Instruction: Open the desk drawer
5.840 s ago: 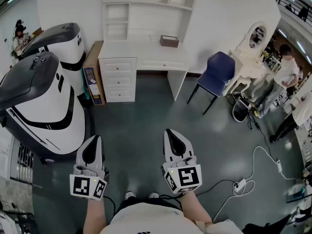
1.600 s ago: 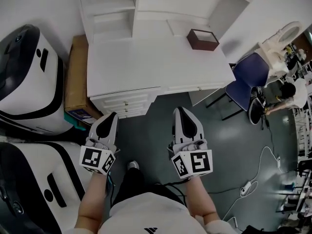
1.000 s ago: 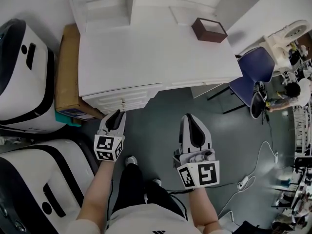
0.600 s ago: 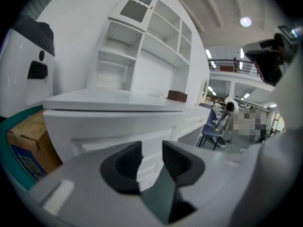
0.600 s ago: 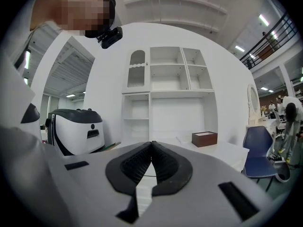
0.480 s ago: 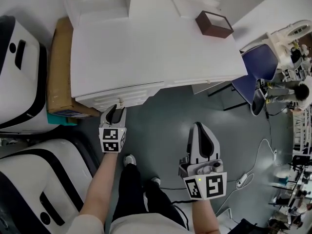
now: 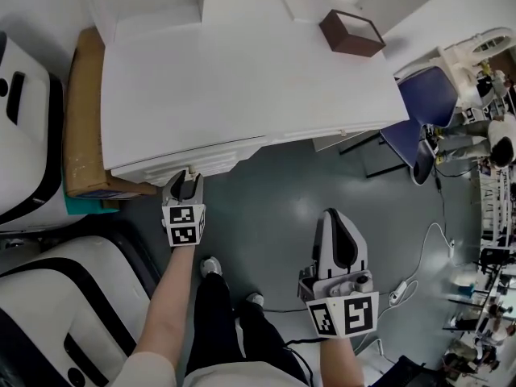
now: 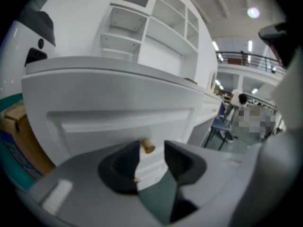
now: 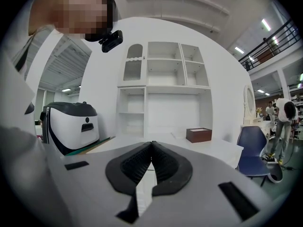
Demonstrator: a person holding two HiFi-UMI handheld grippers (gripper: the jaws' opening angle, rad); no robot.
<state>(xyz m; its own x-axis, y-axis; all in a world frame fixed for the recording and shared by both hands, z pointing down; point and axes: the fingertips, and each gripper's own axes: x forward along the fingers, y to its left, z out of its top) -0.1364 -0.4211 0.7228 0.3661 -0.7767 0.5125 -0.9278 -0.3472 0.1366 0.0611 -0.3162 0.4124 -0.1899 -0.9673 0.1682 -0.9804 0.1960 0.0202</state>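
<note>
On the desk (image 7: 242,87), open-topped brown box (image 7: 351,32)

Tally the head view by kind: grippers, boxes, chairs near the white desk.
Grippers: 2, left gripper and right gripper
Boxes: 2, brown box and cardboard box
Chairs: 1, blue chair
Total: 5

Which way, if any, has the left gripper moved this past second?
Yes, left gripper neared the drawer front; jaws have just been opening, knob between them.
</note>
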